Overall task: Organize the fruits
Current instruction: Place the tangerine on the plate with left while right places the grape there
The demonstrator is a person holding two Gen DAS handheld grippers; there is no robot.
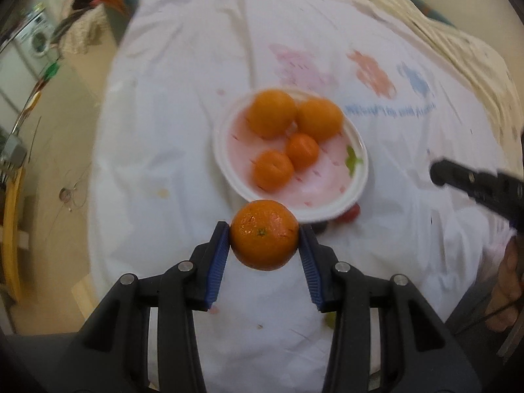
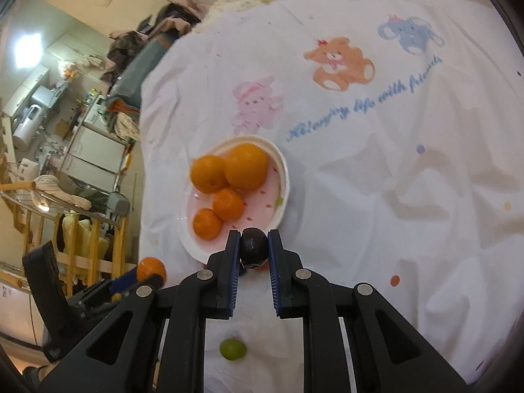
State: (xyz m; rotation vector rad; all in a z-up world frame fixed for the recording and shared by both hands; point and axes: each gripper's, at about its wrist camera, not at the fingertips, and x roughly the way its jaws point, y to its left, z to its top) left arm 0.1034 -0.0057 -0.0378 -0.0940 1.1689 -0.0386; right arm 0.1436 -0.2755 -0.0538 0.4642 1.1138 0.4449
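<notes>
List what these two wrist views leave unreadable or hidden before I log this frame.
- Left wrist view: the small red fruit is mostly hidden behind the plate; its type is unclear.
- Left wrist view: the right gripper is cut off by the edge, so its jaws are unseen.
- Left wrist view: cloth lettering is motion-blurred.
- Right wrist view: the dark fruit hides what lies under it.

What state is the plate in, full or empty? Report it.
Partly full: the plate holds four oranges grouped on one side, with bare pink surface beside them. A fifth orange is clamped in the left gripper.
</notes>
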